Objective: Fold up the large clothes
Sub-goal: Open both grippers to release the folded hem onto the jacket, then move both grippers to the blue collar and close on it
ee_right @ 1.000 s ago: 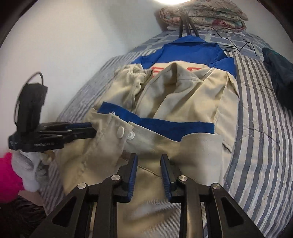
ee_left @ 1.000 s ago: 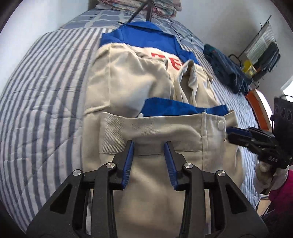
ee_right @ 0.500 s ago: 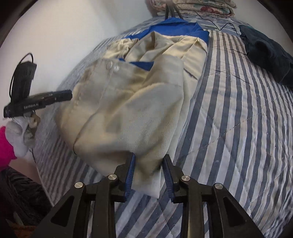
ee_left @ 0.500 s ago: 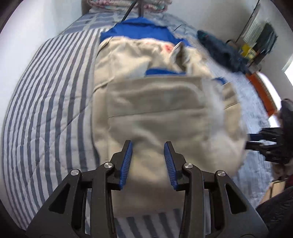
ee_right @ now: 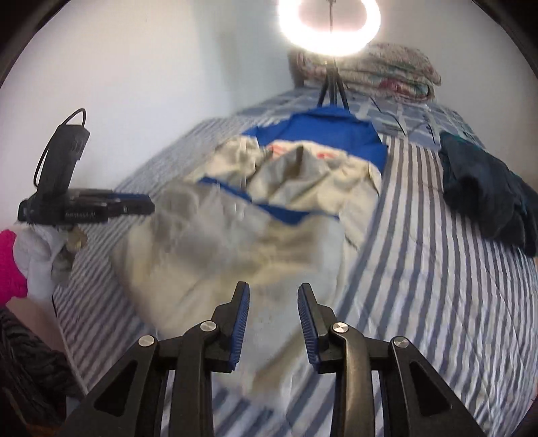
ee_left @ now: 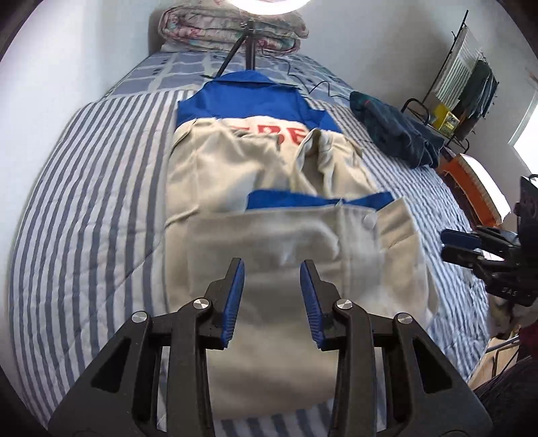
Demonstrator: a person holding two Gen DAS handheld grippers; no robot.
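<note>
Left wrist view shows your left gripper (ee_left: 272, 299) partly open above the tan and blue jacket (ee_left: 269, 188), with nothing pinched between its blue pads, and the jacket lies folded on the striped bed (ee_left: 84, 201). Over at the right edge, your right gripper (ee_left: 460, 248) hangs beside the jacket, also a little open and holding nothing.

A bed (ee_left: 84, 208) with a blue-and-white striped cover carries a beige and blue jacket (ee_left: 262, 188) partly folded along its middle, a dark blue garment (ee_left: 393, 134) near one edge, folded quilts (ee_left: 232, 28) and a tripod (ee_left: 247, 43) at the head.
</note>
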